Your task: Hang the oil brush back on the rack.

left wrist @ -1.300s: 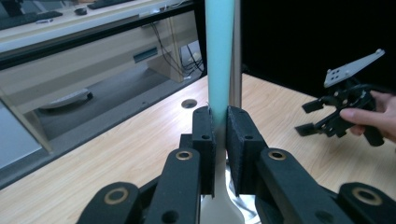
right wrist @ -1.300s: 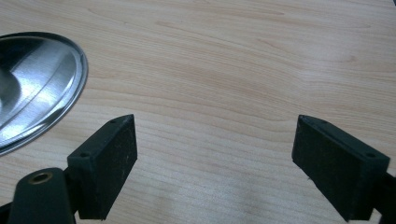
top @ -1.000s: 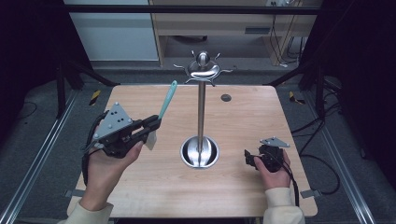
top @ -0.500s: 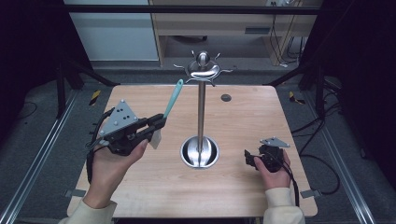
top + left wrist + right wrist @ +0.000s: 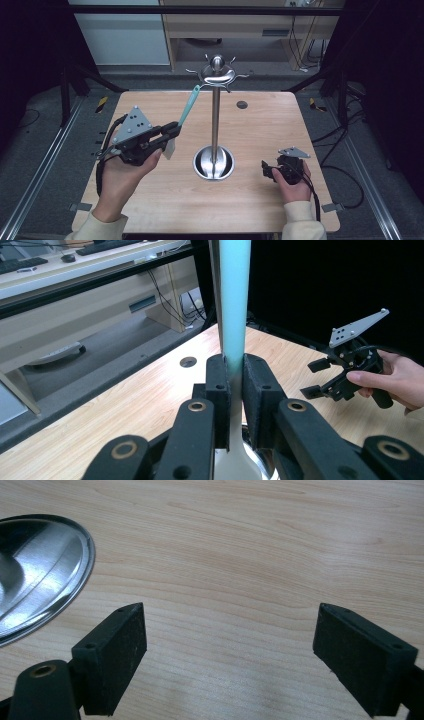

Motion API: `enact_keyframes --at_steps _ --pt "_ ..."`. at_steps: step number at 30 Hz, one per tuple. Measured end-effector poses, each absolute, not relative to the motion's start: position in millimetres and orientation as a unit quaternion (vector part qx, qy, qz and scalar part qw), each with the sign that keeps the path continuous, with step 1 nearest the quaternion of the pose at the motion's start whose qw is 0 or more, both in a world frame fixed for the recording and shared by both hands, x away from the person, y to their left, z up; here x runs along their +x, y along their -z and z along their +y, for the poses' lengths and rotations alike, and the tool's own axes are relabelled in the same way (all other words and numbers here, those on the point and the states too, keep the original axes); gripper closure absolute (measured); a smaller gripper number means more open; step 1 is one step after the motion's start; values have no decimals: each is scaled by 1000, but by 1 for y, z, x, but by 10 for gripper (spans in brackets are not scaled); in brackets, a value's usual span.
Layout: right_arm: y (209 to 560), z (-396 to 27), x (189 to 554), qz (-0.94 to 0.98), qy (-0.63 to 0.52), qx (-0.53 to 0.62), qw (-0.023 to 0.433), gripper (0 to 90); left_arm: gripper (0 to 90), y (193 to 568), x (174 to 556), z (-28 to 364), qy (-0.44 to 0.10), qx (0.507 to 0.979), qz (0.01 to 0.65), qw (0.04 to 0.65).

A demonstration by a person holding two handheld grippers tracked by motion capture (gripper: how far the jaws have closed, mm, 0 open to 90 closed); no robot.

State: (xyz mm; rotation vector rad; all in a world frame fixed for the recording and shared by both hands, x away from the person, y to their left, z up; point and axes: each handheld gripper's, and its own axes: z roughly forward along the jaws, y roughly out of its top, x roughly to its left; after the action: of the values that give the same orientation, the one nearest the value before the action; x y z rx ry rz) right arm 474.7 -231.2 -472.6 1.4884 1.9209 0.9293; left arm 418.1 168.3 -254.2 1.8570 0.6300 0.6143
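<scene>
A teal-handled spatula (image 5: 186, 111) with a pale blade is clamped in my left gripper (image 5: 170, 134), which is shut on its handle above the left half of the table. Seen from the left gripper view, the teal handle (image 5: 234, 300) rises straight up between the pads (image 5: 219, 390). Its free end reaches close to the hooks atop the steel rack (image 5: 216, 75), a tall pole on a round dish base (image 5: 214, 163). My right gripper (image 5: 267, 169) rests low at the table's right, open, with bare wood between its jaws (image 5: 227, 645). It also shows far off in the left gripper view (image 5: 320, 377).
The wooden table (image 5: 250, 210) has a small dark hole (image 5: 242, 104) near its far edge. The rack's dish rim (image 5: 60, 590) lies just left of my right gripper. Black frame bars and a cabinet stand behind the table.
My left gripper has carried the spatula up and to the right, bringing the handle's end closer to the rack's top. The right hand has stayed still.
</scene>
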Motion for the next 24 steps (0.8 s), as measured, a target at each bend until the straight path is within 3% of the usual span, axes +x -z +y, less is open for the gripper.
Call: enact_keyframes --at_steps 24 --pt "472 -231 475 712 -347 551 264 145 819 259 435 155 -239 783 266 509"
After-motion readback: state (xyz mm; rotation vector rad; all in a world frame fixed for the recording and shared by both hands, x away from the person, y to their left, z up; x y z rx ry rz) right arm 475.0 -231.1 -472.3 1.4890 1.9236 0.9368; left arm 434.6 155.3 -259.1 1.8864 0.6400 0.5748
